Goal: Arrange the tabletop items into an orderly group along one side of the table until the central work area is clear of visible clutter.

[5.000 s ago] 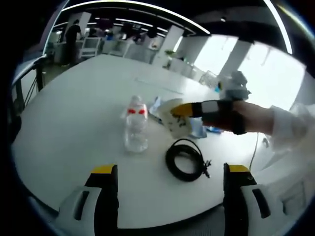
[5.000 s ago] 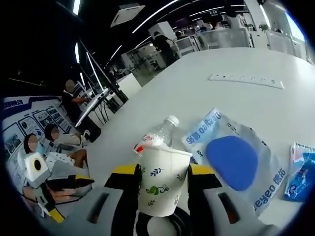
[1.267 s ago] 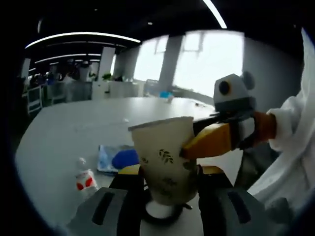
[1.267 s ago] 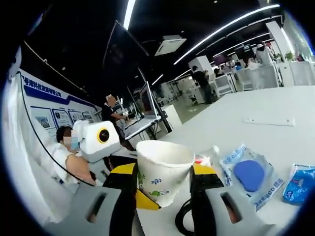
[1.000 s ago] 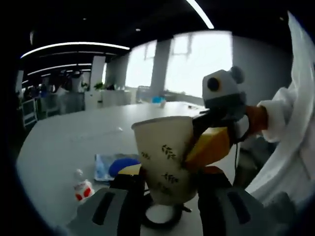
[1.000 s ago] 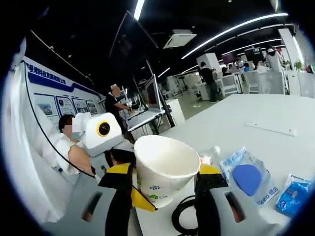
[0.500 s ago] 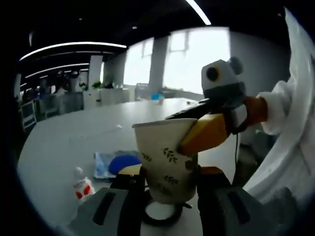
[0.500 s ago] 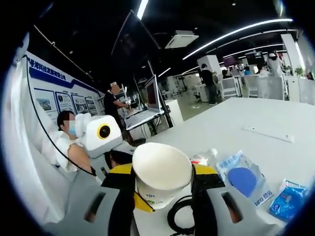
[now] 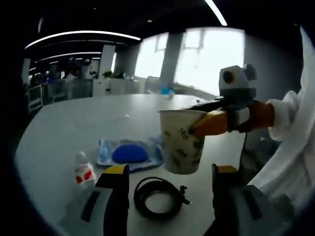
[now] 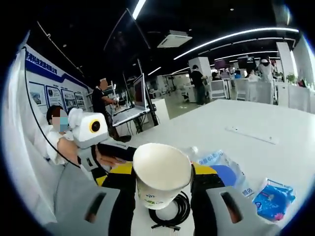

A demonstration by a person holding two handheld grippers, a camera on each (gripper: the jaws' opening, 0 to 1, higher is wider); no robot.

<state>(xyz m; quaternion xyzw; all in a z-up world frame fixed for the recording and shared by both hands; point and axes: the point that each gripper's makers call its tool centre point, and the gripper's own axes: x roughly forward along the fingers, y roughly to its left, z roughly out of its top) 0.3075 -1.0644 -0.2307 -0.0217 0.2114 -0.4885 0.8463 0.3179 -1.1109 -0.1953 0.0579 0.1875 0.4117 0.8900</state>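
Item in transit: white leaf-printed paper cup point(image 10: 162, 178), being carried above the white round table point(image 9: 59, 132) by the right gripper point(image 10: 162, 189), jaws clamping it. Left gripper point(image 9: 167, 184) is waiting wide open, empty, over the black coiled cable point(image 9: 157, 196). Next: setting the cup down by the table's side.

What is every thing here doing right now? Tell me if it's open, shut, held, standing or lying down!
Paper cup: held in the air, open top, looks empty.
Right gripper: shut on the paper cup.
Left gripper: open, holding nothing.
Water bottle: lying on the table, cap on.
Black cable: coiled, lying flat.
Clear pouch with blue pad: lying flat.
Blue packet: lying flat.
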